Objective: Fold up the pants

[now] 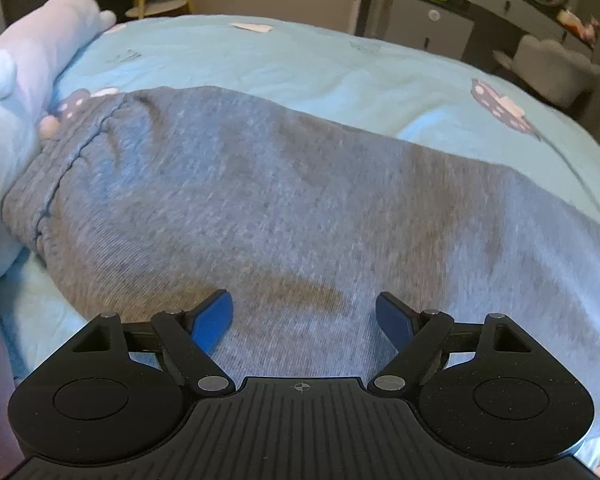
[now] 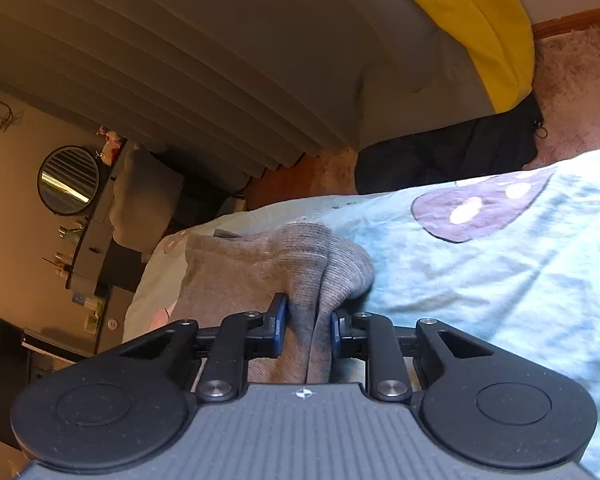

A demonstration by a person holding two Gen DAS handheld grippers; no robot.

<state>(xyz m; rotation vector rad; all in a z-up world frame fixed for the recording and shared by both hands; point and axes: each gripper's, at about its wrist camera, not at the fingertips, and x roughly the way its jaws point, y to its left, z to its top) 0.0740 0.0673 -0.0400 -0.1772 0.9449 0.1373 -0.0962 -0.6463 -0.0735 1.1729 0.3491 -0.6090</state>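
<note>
The grey pants (image 1: 284,208) lie spread across the light blue bed cover (image 1: 300,56), one end beside a white plush toy (image 1: 24,80). The left tongs (image 1: 304,312) hang released above the cloth. The right tongs (image 2: 309,328) are clenched on a bunched cuff of the pants.
</note>
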